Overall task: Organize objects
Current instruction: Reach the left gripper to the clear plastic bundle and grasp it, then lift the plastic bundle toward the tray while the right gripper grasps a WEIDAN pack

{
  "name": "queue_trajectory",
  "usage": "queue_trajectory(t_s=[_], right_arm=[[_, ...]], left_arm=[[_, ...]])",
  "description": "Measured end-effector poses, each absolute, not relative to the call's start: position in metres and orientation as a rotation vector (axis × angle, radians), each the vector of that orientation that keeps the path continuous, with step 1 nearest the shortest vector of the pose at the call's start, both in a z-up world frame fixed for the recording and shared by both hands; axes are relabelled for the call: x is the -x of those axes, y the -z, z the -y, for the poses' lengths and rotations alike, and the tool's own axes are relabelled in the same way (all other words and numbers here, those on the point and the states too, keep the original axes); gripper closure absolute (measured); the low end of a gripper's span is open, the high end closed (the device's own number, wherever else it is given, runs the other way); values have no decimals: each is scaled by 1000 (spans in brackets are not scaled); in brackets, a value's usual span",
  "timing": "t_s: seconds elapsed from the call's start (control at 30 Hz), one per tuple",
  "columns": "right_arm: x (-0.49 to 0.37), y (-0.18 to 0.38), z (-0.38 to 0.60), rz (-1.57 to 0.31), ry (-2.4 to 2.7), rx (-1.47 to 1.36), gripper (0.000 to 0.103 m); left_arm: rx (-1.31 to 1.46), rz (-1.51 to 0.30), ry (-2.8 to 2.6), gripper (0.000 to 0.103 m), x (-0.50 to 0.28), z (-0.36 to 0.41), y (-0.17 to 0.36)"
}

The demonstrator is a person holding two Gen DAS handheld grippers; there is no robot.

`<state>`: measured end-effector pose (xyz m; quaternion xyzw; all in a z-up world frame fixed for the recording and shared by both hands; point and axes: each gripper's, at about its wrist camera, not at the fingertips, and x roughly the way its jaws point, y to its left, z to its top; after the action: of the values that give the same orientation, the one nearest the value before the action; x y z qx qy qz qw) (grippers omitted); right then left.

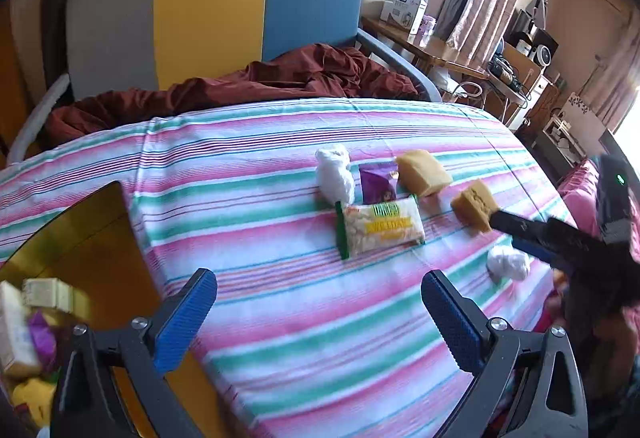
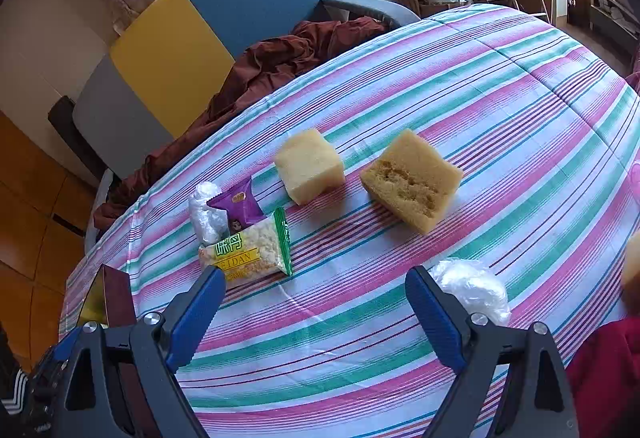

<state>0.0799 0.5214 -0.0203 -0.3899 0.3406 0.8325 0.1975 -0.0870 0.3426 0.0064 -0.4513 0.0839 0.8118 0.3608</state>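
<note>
On the striped pink-and-green cloth covering the counter, two yellow sponge cake blocks lie far of the green-edged snack packet. Left claw and right claw gape empty.

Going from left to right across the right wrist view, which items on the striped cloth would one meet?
Crumpled plastic wrap → purple snack packet → green-edged snack packet → pale cake block → browner cake block → second crumpled plastic wrap.
</note>
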Motion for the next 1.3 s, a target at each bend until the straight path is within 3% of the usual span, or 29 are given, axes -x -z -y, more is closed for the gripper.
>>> queue_trajectory(t_s=[0.43, 0.7, 0.73, 0.83, 0.97, 1.3], right_arm=[[-76, 20, -520, -1010, -2392, 1089, 10], [-75, 21, -521, -1035, -2395, 1090, 10], [-74, 21, -520, -1031, -2396, 1093, 10], [-73, 21, -519, -1015, -2399, 1101, 10], [-71, 21, -518, -987, -2400, 1106, 10], [-69, 25, -517, -964, -2380, 1128, 10]], left_arm=[[1345, -309, -2144, 0, 171, -422, 49], [1280, -372, -2111, 2, 178, -463, 61], [1275, -379, -2107, 9, 179, -468, 63], [1338, -378, -2061, 60, 189, -478, 79], [1354, -324, -2049, 66, 184, -468, 80], [1300, -395, -1984, 68, 88, -421, 78]])
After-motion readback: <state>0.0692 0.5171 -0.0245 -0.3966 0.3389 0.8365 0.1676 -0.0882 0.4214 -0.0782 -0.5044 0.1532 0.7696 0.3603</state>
